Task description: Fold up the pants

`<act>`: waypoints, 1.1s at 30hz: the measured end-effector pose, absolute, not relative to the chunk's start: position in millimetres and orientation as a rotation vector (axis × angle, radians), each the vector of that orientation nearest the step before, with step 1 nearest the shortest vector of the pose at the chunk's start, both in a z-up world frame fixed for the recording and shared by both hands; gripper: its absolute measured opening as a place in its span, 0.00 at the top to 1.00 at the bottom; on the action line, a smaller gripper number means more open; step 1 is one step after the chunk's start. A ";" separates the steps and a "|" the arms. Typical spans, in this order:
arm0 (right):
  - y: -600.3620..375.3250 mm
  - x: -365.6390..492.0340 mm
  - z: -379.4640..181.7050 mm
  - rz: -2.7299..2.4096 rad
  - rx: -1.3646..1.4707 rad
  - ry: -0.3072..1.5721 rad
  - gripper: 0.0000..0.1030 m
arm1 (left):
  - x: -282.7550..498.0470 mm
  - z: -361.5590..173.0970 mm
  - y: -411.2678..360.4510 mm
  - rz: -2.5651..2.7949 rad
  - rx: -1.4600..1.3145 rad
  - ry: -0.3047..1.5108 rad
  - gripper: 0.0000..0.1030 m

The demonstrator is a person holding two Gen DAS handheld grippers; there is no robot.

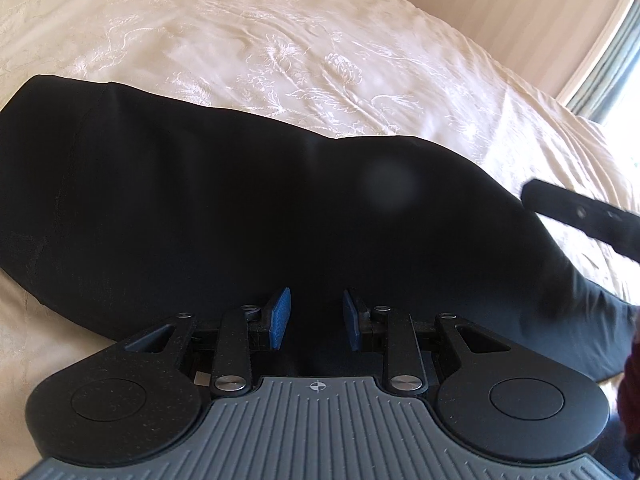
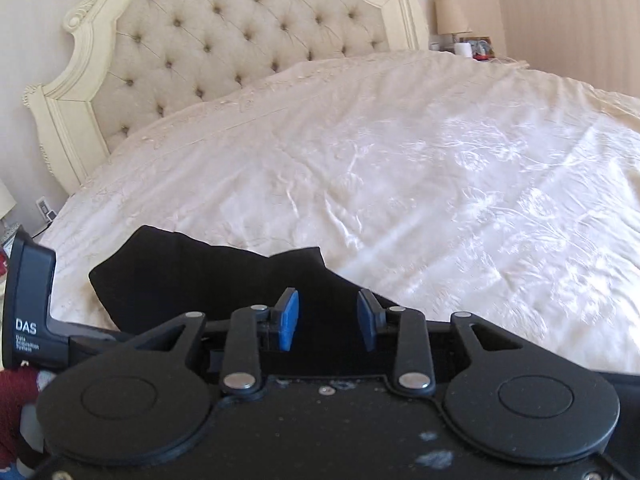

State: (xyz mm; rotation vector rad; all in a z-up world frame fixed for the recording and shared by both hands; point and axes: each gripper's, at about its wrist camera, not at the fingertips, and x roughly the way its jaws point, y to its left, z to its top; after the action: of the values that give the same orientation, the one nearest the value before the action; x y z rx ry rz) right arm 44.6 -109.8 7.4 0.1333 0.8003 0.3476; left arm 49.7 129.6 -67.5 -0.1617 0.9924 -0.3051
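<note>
Two tongs hang over a bed, one in each picture. At the bottom middle of the left camera's picture, the left tongs [image 1: 316, 318] have their blue pads [image 1: 279, 317] a little way apart. Black cloth lies under and between them, but I cannot tell if the pads press on it. At the bottom middle of the right camera's picture, the right tongs [image 2: 329, 319] are part open, with a clear gap between their blue pads [image 2: 289, 317]. Black cloth sits behind that gap, and I cannot tell if they hold any. The black pants [image 1: 224, 200] lie across the middle of the left picture, spread flat on the cream bedspread [image 1: 320, 48]. In the right picture, a tufted headboard [image 2: 240, 20] stands at the top left, and a lamp [image 2: 450, 14] at the top right.
</note>
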 end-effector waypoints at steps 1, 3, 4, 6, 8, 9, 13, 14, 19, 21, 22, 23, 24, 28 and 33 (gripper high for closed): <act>-108.5 53.8 5.6 0.370 0.131 0.800 0.66 | 49.9 -67.8 129.9 -0.306 -0.165 0.992 0.73; -102.2 73.4 2.5 0.423 0.091 0.797 0.65 | 48.8 -68.1 129.9 -0.306 -0.165 0.988 0.73; -96.7 84.3 -0.2 0.460 0.069 0.810 0.64 | 47.6 -68.0 129.6 -0.303 -0.164 0.983 0.73; -84.8 97.6 -7.6 0.522 0.036 0.830 0.64 | 45.1 -68.1 125.7 -0.299 -0.135 0.972 0.73; -79.3 97.0 -18.0 0.533 0.017 0.807 0.64 | 39.6 -67.7 118.0 -0.294 -0.076 0.953 0.73; -78.7 94.1 -24.9 0.535 0.029 0.802 0.63 | 37.1 -67.8 113.8 -0.290 -0.045 0.944 0.73; -78.7 86.4 -43.1 0.556 -0.079 0.797 0.65 | 26.2 -67.9 92.1 -0.258 0.086 0.905 0.72; -82.2 85.2 -42.9 0.568 -0.106 0.784 0.64 | 25.2 -67.7 89.3 -0.248 0.095 0.903 0.72; -112.2 109.7 -53.9 0.546 0.133 0.833 0.60 | 28.5 -60.6 92.4 -0.227 0.044 0.937 0.72; -112.2 118.8 -60.4 0.543 0.160 0.861 0.58 | 29.9 -56.0 93.0 -0.216 0.046 0.952 0.72; -113.2 122.5 -63.1 0.548 0.190 0.884 0.58 | 31.3 -52.5 93.6 -0.203 0.055 0.959 0.72; -115.6 125.3 -65.0 0.561 0.242 0.908 0.58 | 31.9 -49.2 93.7 -0.189 0.065 0.962 0.73; -118.0 126.5 -64.5 0.588 0.291 0.909 0.59 | 32.4 -45.6 94.2 -0.178 0.073 0.959 0.73; -111.5 105.0 -40.0 0.757 0.262 0.814 0.65 | 40.1 -13.8 98.0 -0.154 0.068 0.922 0.72; -85.0 68.3 -26.4 0.841 0.014 0.746 0.65 | 64.6 23.5 91.8 -0.158 0.042 0.909 0.71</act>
State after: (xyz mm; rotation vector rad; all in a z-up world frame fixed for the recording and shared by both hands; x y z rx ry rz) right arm 68.3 -85.0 -26.4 0.0140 0.7462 0.8409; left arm 64.6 91.8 23.5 0.0416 0.9092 -0.1584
